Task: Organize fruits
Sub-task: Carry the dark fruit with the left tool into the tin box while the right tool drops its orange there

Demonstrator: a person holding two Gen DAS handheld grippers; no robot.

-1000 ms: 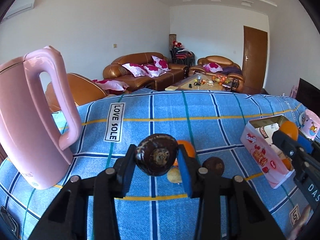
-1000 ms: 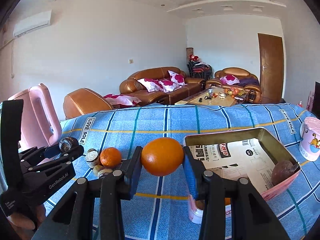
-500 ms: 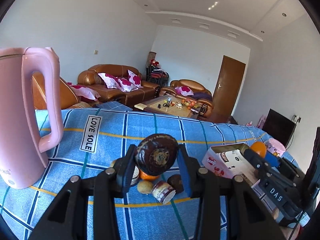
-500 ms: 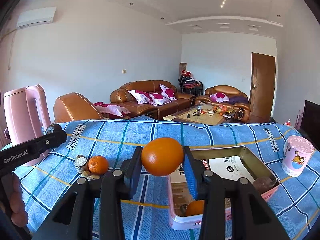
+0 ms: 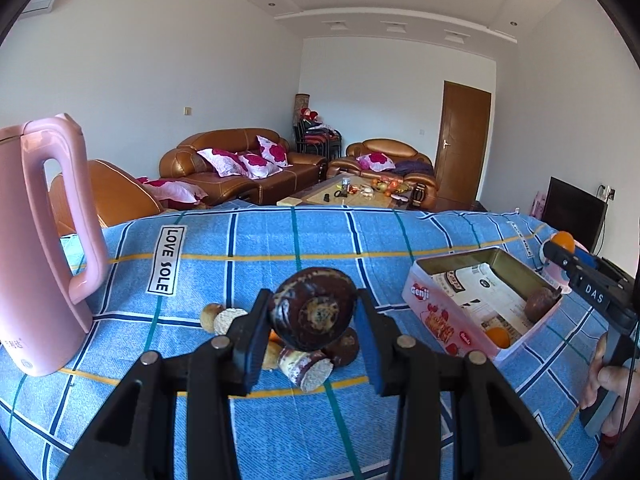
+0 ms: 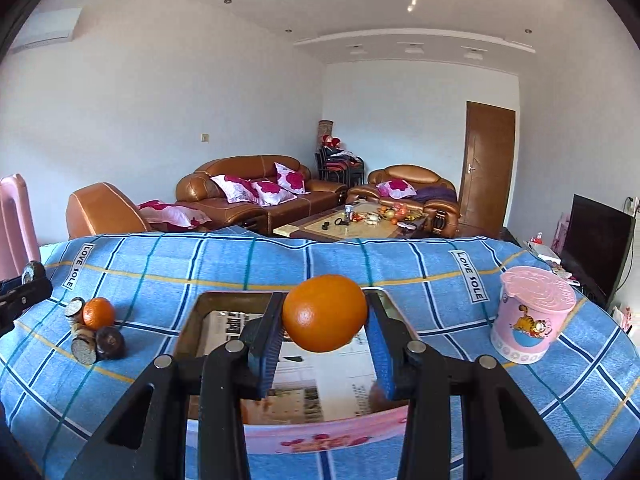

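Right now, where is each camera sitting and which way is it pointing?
Left wrist: rides the left tool, shut on a dark brown fruit, facing the sofas over the loose fruit pile; the person's right hand shows at the right edge.
Right wrist: rides the right tool, holding an orange above the pink tin, facing the same way.
Shared: tin, pile, pink kettle, checked cloth.
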